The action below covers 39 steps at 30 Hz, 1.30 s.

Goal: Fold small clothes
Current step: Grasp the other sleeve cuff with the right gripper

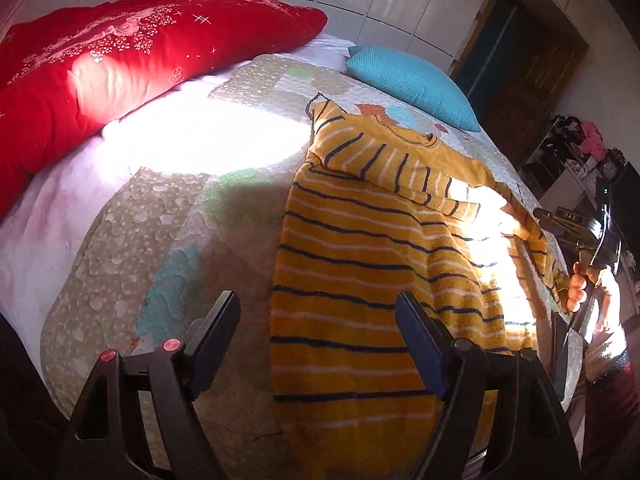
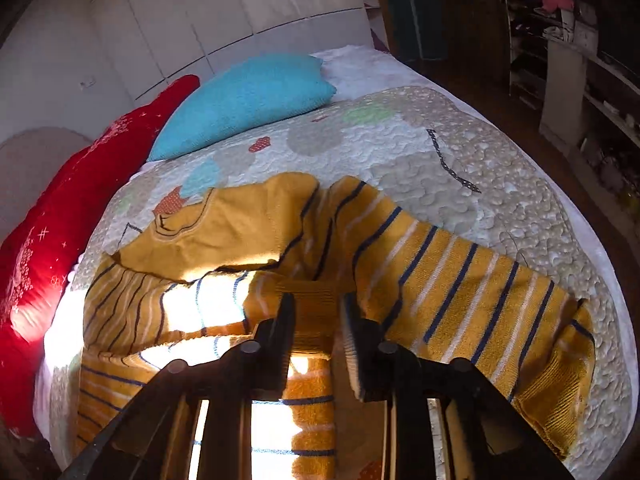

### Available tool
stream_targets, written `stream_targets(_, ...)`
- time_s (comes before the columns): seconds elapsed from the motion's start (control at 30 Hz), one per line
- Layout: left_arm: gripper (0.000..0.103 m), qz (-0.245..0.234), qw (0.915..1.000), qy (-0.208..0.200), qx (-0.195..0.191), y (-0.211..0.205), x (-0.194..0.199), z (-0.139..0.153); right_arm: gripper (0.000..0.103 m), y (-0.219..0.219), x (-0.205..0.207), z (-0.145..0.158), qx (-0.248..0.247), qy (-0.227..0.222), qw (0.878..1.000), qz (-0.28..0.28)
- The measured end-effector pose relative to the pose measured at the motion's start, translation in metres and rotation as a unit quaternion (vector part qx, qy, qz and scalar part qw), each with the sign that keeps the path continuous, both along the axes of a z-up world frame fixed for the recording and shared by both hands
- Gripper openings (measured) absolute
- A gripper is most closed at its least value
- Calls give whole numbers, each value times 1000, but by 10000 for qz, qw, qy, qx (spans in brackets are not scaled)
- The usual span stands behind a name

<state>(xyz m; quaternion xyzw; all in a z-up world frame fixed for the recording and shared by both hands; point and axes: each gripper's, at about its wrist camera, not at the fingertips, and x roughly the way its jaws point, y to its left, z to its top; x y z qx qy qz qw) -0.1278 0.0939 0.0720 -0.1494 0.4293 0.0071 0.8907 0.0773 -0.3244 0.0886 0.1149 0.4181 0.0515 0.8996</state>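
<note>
A fuzzy mustard sweater [image 1: 360, 248] with navy and white stripes lies on the bed's quilted, patchwork coverlet [image 1: 168, 216]. Left tongs [image 1: 318, 320] gape empty; right tongs [image 2: 318, 316] stand apart over a ribbed cuff.

We see a mustard-yellow sweater [image 1: 360, 264] banded with thin navy and white stripes, its neck panel plain yellow with a dark line at the collar. Under it lies a quilt [image 2: 460, 184] in beige and cream, patched with pale green, light blue and orange spotted shapes. Beside them we find a plain turquoise cushion [image 2: 244, 104] and a red pillow [image 1: 120, 68] with white sparkles and flowers.
</note>
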Motion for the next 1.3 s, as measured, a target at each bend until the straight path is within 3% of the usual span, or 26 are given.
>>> stream_targets(0.03,79,-26,10000,39,44,-4,2,-2,59,7,-4,3,-40,-117,9998,123)
stream_targets(0.13,79,-96,9999,125,3,-11,4,-7,68,29,-5,5,-464,-306,9979,342)
stream_targets(0.27,79,-98,9998,157,84,-17,3,-10,71,43,26,-26,-809,138,9962,303)
stream_targets(0.3,79,-73,9998,174,119,-17,3,-11,68,44,36,-40,-761,384,9956,383)
stream_targets(0.33,79,-27,9996,211,179,-17,3,-12,39,45,44,-54,-686,652,9943,495)
stream_targets(0.37,79,43,9992,258,289,-17,3,-12,28,47,47,-60,-724,796,9927,537)
stream_targets(0.43,79,179,9977,286,592,-16,3,-12,9,48,46,-47,-604,642,9931,770)
stream_targets(0.5,79,315,9949,327,905,-13,5,-14,9,45,43,-19,-334,310,9954,837)
stream_targets(0.6,79,561,9898,393,1247,-10,9,-18,10,37,41,11,-314,-149,9975,617)
stream_targets(0.67,79,608,9882,444,1337,-10,10,-21,12,37,49,3,-513,-34,9978,423)
stream_targets(0.8,79,557,9858,581,1472,-12,9,-25,22,33,63,-52,-1203,819,9887,351)
stream_targets(0.83,79,547,9854,582,1502,-11,8,-24,28,28,59,-54,-1165,751,9897,361)
stream_targets(0.97,79,578,9844,546,1570,-11,8,-20,37,6,33,-26,-771,382,9961,213)
stream_targets(1.13,79,462,9858,522,1528,-22,7,-19,48,-22,-1,14,-899,17,9958,187)
stream_targets(1.3,79,243,9885,457,1419,-31,2,-16,55,-70,-37,28,-963,-27,9953,-103)
